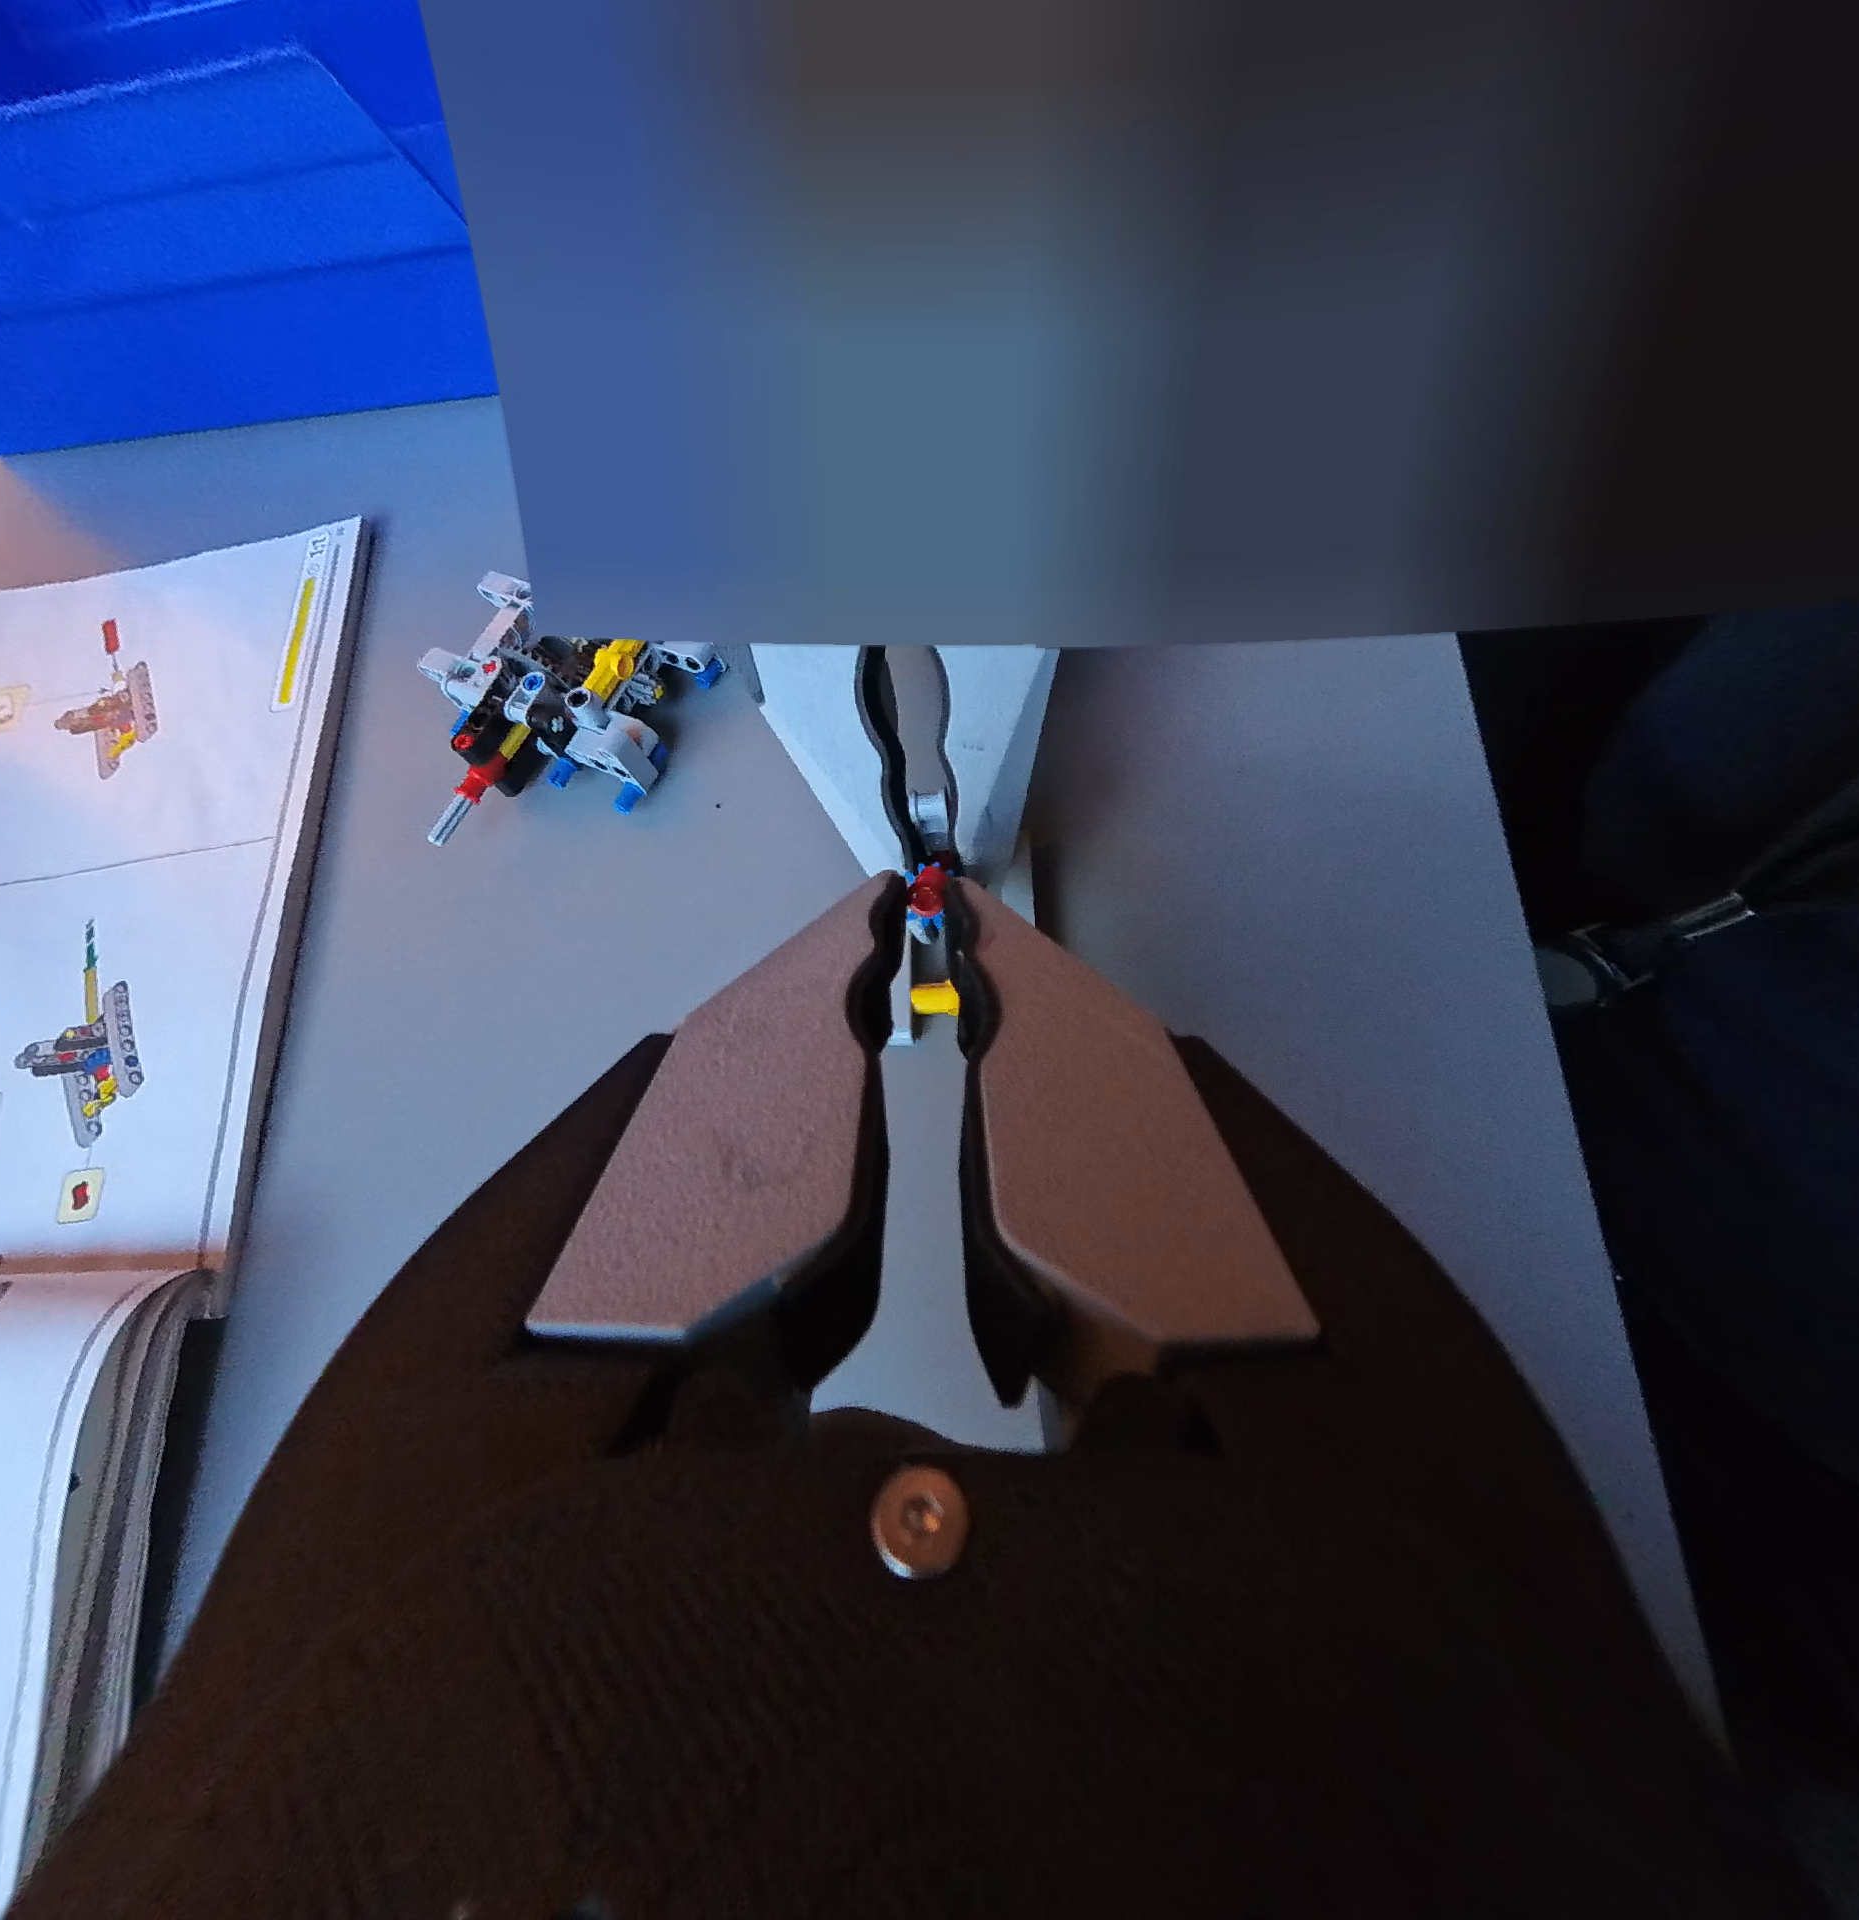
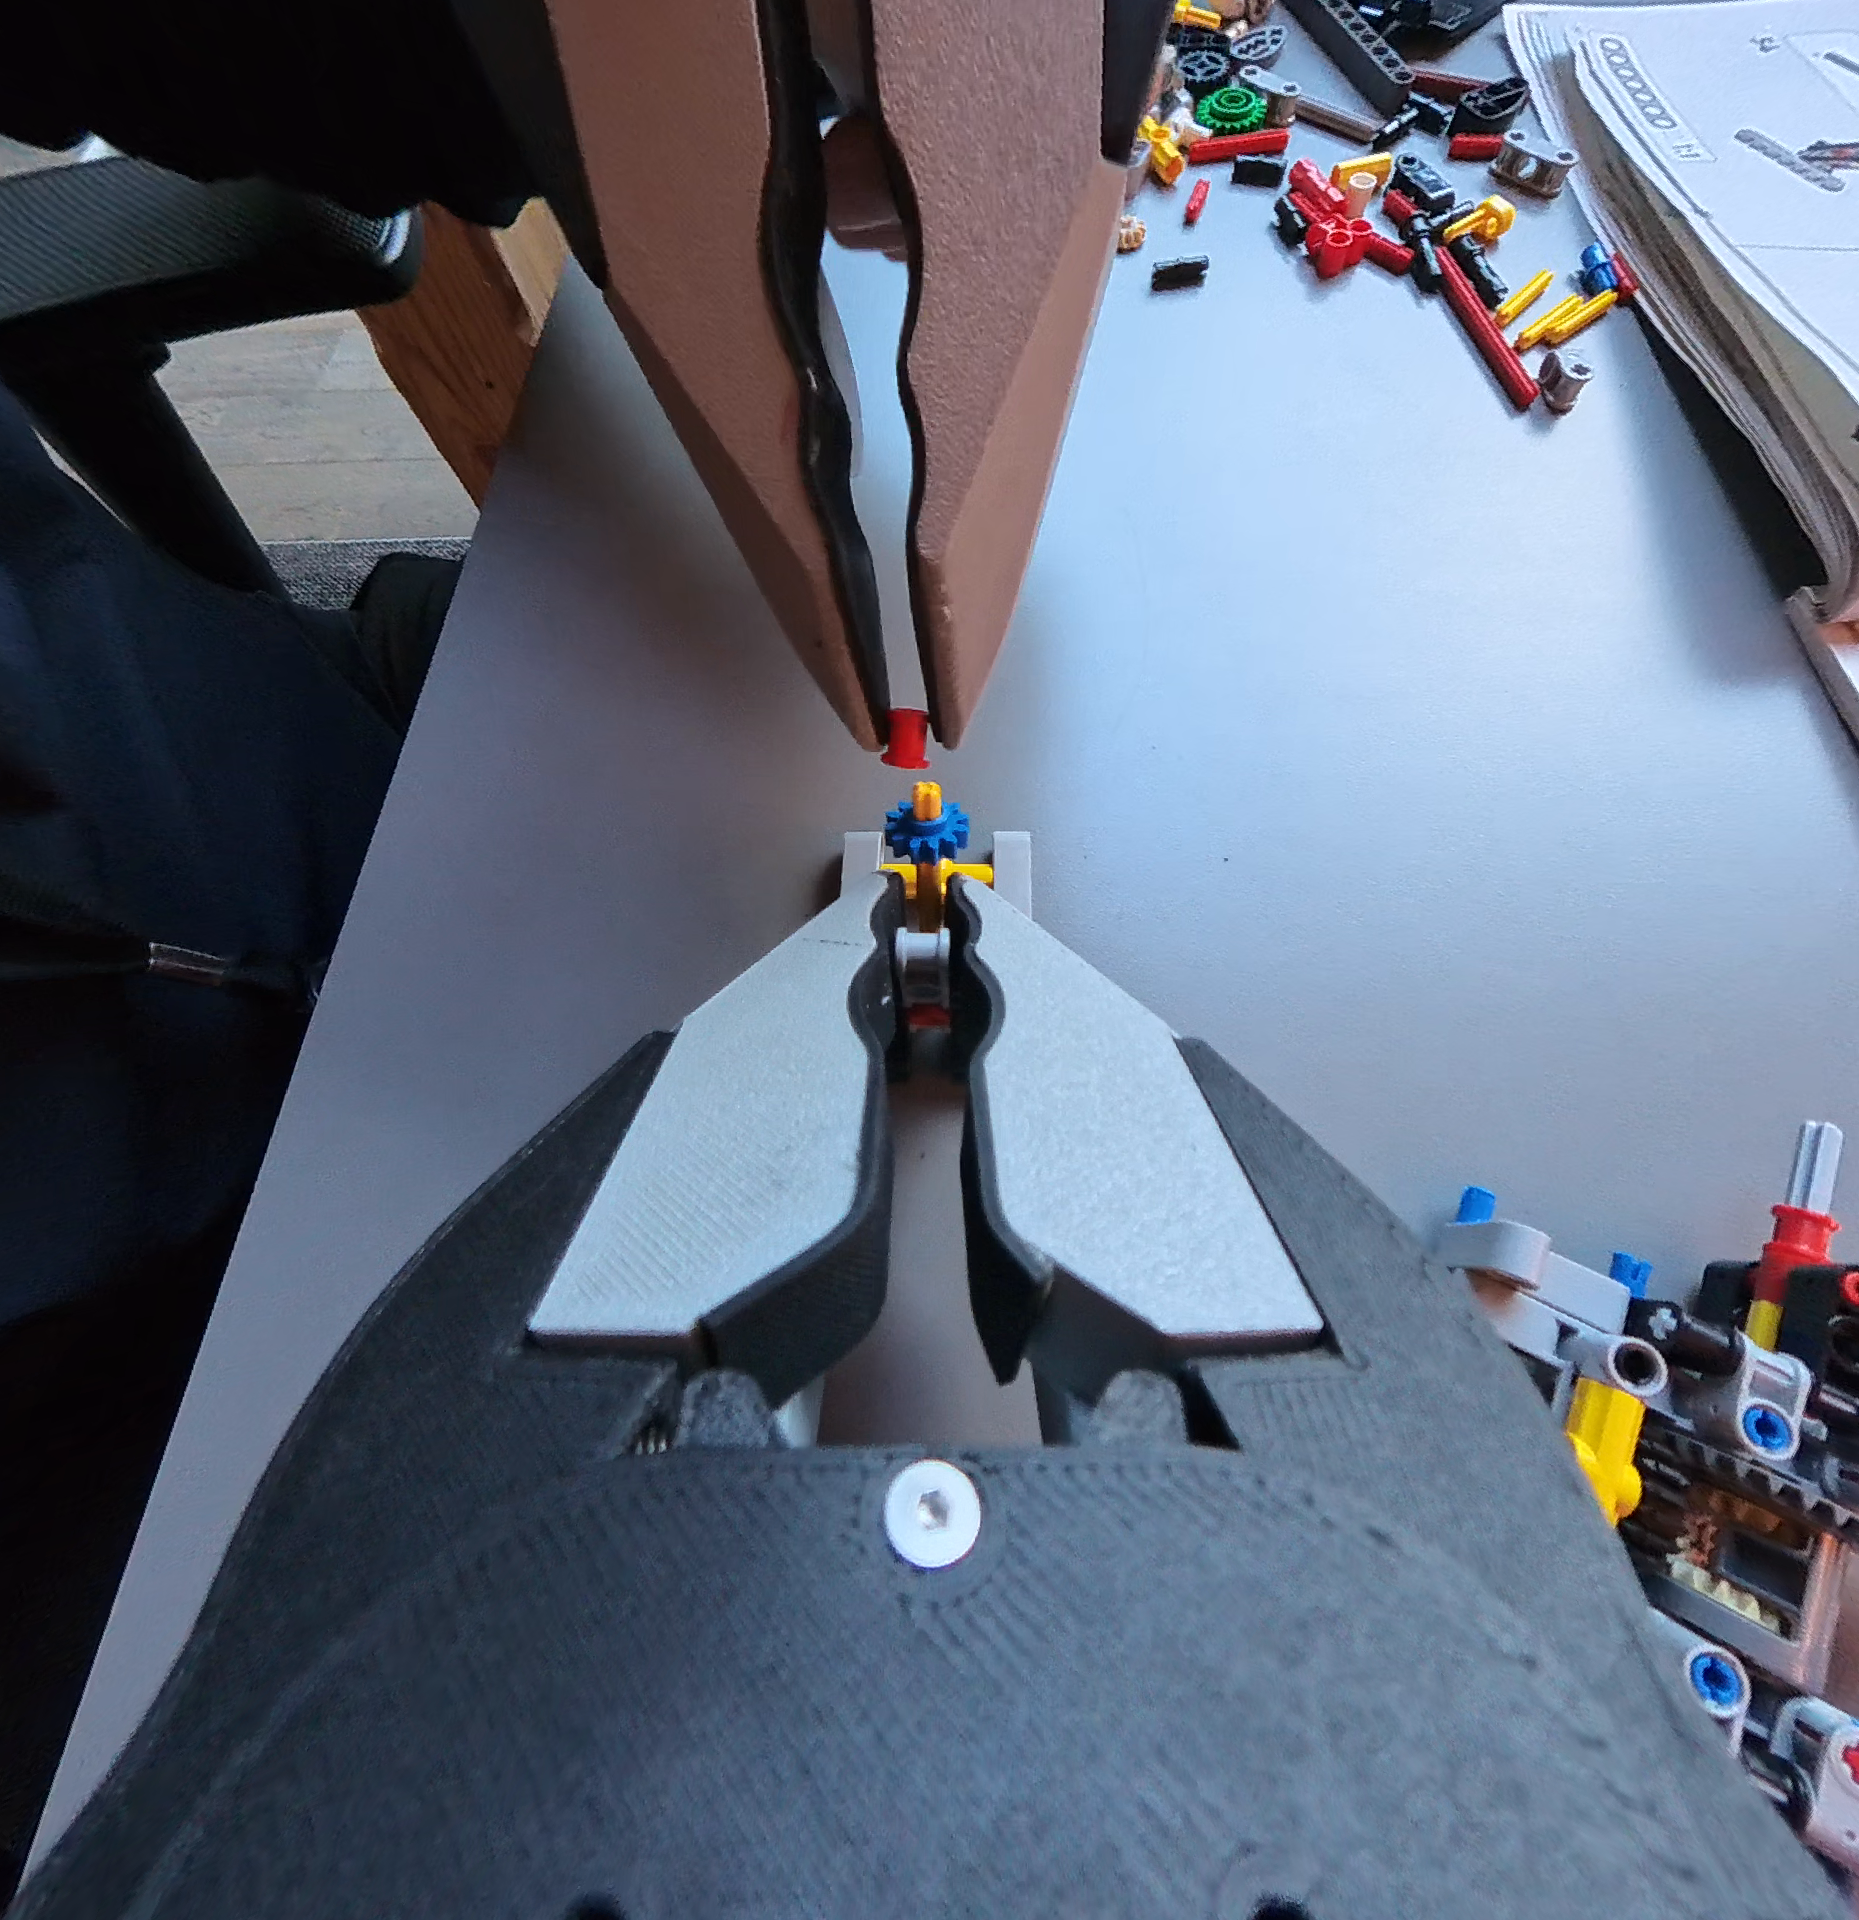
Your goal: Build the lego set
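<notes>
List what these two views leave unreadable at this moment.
- Left wrist view: a blurred patch covers the upper middle, hiding most of the right gripper and the table behind it.
- Right wrist view: the subassembly is mostly hidden by the right fingers.
- Right wrist view: the model is cut off by the right edge.
- Loose parts: too small to identify individually.

- A pale grey table (image 2: 1372, 644) fills both views, lit coolly from one side.
- Beyond its edge lies a wood-plank floor (image 2: 281, 436), with what may be a wooden leg (image 2: 457, 343).
- A blue surface (image 1: 177, 260), possibly a partition, stands behind.
</notes>
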Tool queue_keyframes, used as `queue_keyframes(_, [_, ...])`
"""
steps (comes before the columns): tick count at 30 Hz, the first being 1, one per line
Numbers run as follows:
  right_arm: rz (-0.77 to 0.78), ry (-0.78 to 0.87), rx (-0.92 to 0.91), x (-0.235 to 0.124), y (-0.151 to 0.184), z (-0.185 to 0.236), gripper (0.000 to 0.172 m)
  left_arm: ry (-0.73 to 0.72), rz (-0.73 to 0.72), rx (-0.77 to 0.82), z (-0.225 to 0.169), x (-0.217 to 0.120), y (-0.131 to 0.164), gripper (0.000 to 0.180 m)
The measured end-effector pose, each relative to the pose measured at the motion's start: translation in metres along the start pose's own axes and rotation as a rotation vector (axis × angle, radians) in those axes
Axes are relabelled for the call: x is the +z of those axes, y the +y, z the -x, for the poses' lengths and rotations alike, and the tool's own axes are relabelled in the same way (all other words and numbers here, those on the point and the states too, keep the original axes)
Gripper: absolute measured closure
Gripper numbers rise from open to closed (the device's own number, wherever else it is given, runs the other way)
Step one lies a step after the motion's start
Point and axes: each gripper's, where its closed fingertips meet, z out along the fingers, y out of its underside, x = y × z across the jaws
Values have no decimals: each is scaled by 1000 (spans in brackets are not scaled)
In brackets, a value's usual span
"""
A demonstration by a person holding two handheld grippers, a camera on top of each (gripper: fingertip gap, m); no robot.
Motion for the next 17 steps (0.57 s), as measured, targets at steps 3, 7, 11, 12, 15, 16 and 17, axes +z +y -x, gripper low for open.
queue_keyframes(3, [2, 4, 0, 0, 0, 0, 168, -4, 35, -4, 1, 1, 3, 176])
queue_keyframes(7, [0, 2, 3, 0, 0, 0, 168, -11, 63, -1, 1, 2, 2, 176])
queue_keyframes(11, [-3, 0, 4, 0, 0, 0, 168, -47, 105, 20, 1, 1, 0, 176])
queue_keyframes(12, [-3, 1, 3, 0, 0, 0, 168, -54, 120, 39, 0, 1, 0, 176])
queue_keyframes(15, [-2, 2, 0, 0, 0, 0, 168, -67, 172, 77, -2, 3, 3, 176])
queue_keyframes(16, [-2, 2, -2, 0, 0, 0, 167, -74, 188, 84, -1, 4, 4, 176])
queue_keyframes(17, [-2, 2, -2, 0, 0, 0, 168, -77, 195, 90, 0, 4, 4, 176])
